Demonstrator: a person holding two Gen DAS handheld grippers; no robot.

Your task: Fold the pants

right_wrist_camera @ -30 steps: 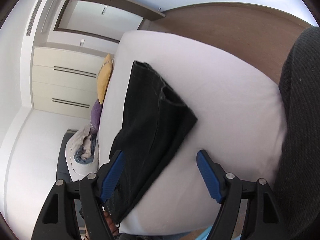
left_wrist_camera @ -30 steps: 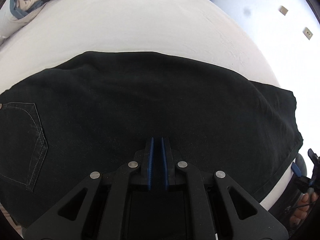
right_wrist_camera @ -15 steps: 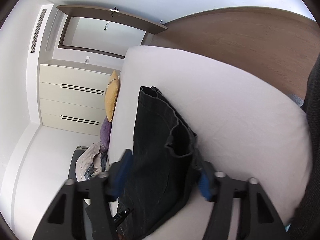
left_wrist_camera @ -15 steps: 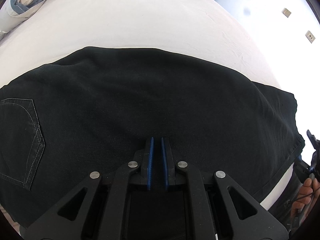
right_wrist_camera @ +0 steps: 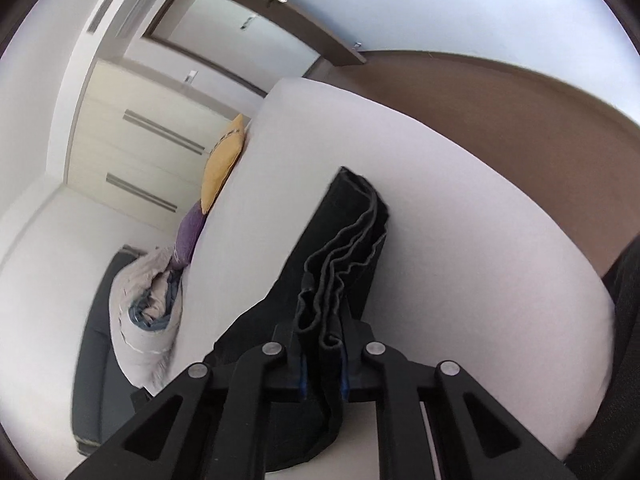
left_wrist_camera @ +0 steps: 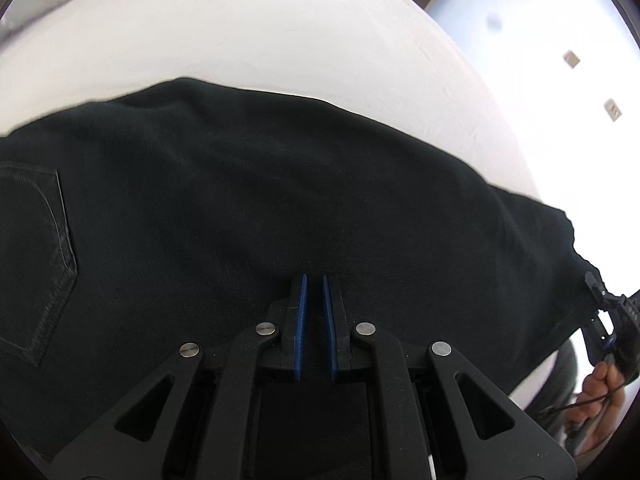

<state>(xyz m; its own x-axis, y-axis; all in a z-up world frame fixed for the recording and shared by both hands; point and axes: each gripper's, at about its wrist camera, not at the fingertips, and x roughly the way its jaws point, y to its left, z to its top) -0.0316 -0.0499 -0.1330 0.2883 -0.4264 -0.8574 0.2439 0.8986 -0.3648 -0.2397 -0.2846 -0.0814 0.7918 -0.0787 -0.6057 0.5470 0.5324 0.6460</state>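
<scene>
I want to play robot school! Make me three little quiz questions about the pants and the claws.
1. True or false: the right claw is pinching the hem end of the black pants.
2. What do the pants lie on? A) a white bed B) a wooden table C) a chair
3. Fill in: the cushion above the purple one is ____.

Key
1. True; cloth sits bunched between its fingers.
2. A
3. yellow

Black pants point(left_wrist_camera: 280, 200) — flat on bed, hem-end bunched
</scene>
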